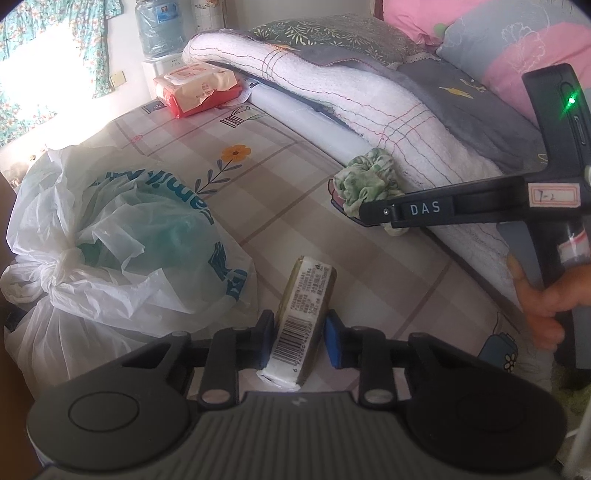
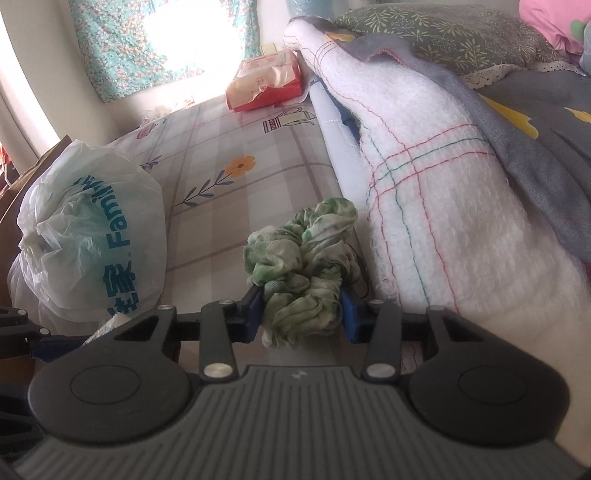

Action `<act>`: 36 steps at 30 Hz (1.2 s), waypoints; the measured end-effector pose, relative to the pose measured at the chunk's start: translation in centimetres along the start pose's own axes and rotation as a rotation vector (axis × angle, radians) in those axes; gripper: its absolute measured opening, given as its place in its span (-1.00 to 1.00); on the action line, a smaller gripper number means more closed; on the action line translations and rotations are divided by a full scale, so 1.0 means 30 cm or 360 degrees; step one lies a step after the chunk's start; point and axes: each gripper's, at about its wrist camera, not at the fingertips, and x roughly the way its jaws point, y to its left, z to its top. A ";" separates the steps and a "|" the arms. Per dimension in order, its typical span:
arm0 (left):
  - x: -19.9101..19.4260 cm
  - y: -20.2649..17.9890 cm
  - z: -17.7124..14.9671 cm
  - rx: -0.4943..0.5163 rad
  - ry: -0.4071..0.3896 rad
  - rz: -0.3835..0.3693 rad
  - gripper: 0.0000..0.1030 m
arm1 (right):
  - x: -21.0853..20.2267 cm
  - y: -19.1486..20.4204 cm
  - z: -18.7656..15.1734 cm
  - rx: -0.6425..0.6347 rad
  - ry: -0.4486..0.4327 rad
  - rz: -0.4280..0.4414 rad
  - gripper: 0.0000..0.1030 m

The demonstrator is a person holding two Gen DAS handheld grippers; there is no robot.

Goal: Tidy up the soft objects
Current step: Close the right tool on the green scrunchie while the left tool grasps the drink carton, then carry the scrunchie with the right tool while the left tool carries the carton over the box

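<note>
The left claw [image 1: 300, 338] is clenched on a small rectangular tissue packet with a barcode and olive-green wrapper [image 1: 303, 314], its blue pads pressing both long sides; the packet's far end points away over the plaid, flower-printed bed sheet [image 1: 288, 206]. The right claw [image 2: 303, 317] is clamped around a crumpled green-and-white fabric scrunchie [image 2: 306, 266], which bulges above the blue pads; in the left wrist view the scrunchie sits at the claw's tip, just beside the edge of a folded white fuzzy blanket with red and green stitched lines [image 2: 424, 206]. To the left on the bed lies a knotted translucent white plastic bag with teal lettering [image 1: 122, 236]. Farther back, a red-and-cream soft pack of wipes [image 1: 197, 88] rests near the blanket's far end. Beyond it, a grey cloth [image 1: 454, 99] and a green leaf-print pillow [image 2: 443, 33] lie on the blanket.
</note>
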 end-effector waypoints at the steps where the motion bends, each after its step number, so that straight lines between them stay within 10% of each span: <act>1: -0.002 0.001 -0.001 -0.0011 -0.0003 0.0001 -0.45 | -0.005 -0.012 -0.001 0.0036 -0.0004 0.0011 -0.42; 19: -0.325 0.106 -0.082 -0.0261 -0.0289 -0.0065 -0.50 | -0.269 0.048 -0.043 0.0188 -0.0169 0.0226 -0.48; 36: -0.825 0.570 -0.380 -0.0781 -0.0609 0.0582 -0.49 | -0.364 0.738 0.161 -0.0242 -0.0200 0.0956 -0.46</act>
